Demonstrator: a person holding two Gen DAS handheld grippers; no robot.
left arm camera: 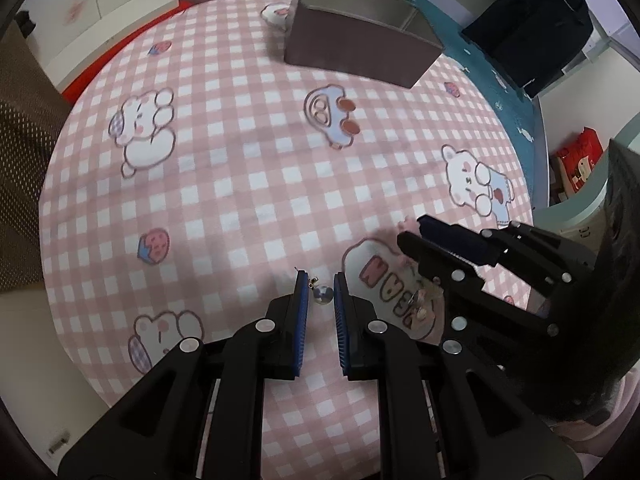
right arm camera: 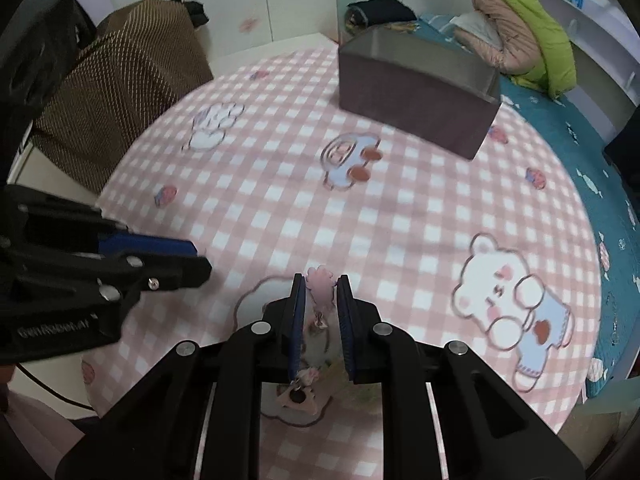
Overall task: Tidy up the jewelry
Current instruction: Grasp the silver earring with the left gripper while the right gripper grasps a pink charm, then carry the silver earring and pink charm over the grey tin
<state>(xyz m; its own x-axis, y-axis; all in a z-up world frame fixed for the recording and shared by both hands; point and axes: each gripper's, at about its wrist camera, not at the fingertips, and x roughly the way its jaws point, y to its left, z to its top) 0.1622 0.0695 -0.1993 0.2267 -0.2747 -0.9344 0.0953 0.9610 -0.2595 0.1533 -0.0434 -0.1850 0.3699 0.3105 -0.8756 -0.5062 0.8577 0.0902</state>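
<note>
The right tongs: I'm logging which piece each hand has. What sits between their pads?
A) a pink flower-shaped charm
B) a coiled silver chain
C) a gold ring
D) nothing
A: in the right wrist view a pink flower-shaped charm sits between the pads of the right tongs.

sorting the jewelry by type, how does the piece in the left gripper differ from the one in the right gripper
The left gripper holds a small earring: a gold hook with one round bluish bead. The right gripper holds a pink flower-shaped piece, bigger, pale and flat-looking.

The earring hangs just inside the fingertips; the pink piece sticks out past them.

Both are lifted over the pink checked blanket.
</note>
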